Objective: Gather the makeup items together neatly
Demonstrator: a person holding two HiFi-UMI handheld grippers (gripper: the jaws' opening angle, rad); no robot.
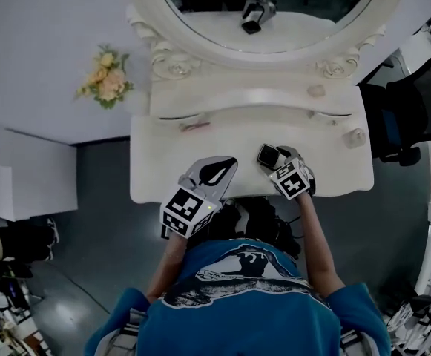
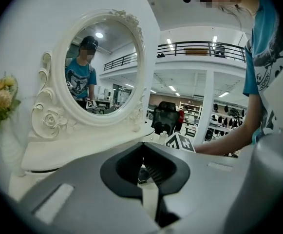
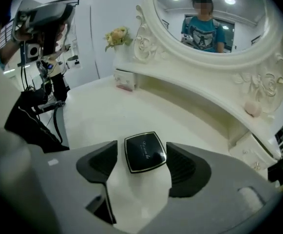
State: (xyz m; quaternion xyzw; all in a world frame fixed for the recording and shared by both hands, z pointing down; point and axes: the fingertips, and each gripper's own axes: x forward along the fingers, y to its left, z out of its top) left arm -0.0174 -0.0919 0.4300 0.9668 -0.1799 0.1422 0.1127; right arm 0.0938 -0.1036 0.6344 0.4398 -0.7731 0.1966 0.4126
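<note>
while the right gripper (image 3: 141,149) stands wide, untouching, around the black compact (image 3: 145,153) on the white table (image 3: 107,111), the left gripper (image 2: 142,145) is closed, empty.

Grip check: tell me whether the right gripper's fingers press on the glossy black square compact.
No, the right gripper has its fingers spread wide, the glossy black square compact lying flat between them.

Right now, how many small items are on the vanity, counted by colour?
Black: 1, the compact
Pink: 2, the flat item on the tabletop and the round item on the shelf
Whitish: 1, the small bottle
Total: 4
</note>
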